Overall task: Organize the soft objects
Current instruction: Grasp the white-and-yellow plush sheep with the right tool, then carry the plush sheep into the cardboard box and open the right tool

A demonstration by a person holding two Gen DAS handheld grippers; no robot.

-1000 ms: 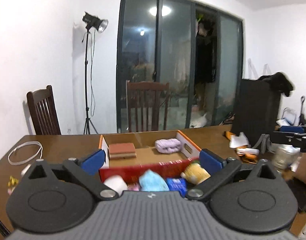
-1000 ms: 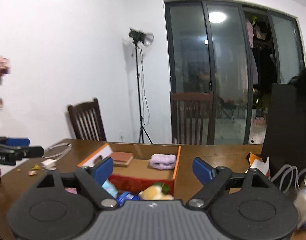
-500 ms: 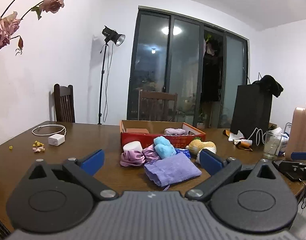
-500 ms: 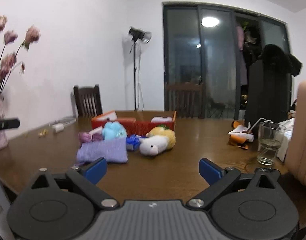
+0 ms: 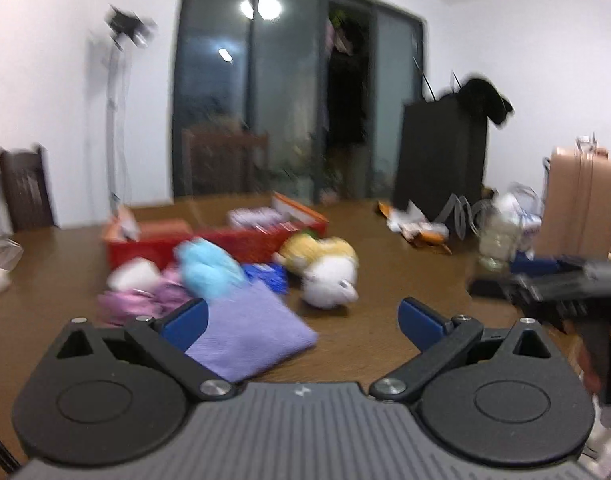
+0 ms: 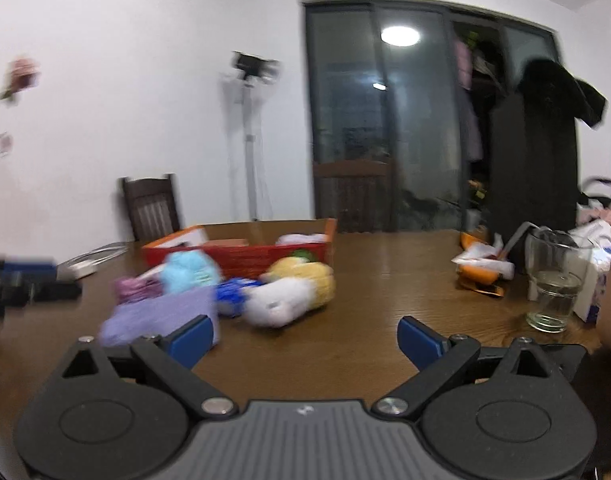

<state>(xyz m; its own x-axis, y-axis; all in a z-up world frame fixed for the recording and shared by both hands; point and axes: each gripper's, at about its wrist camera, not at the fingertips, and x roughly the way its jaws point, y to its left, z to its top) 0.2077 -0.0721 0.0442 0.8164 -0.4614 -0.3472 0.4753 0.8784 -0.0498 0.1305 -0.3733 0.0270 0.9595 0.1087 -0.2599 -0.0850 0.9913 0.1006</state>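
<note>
Soft things lie on the wooden table in front of a red cardboard box (image 5: 209, 240) (image 6: 241, 256): a purple cloth (image 5: 245, 332) (image 6: 161, 316), a light blue plush (image 5: 205, 268) (image 6: 191, 272), a pink scrunchie (image 5: 133, 300), a blue packet (image 5: 265, 276) and a white and yellow plush toy (image 5: 329, 268) (image 6: 293, 292). A lilac item (image 5: 251, 214) lies inside the box. My left gripper (image 5: 301, 324) is open and empty, just short of the purple cloth. My right gripper (image 6: 305, 336) is open and empty, short of the plush toy. Both views are blurred.
A glass of water (image 6: 553, 280) stands at the right with orange wrappers (image 6: 481, 272) beside it. A black case (image 5: 441, 164) and a pink suitcase (image 5: 577, 204) stand at the right edge. A white charger and cable (image 6: 85, 264) lie at the left. Chairs stand behind the table.
Both grippers have swung and moved closer to the pile of soft things, which now looks larger. The jaws stay open. The views are now blurred with motion.
</note>
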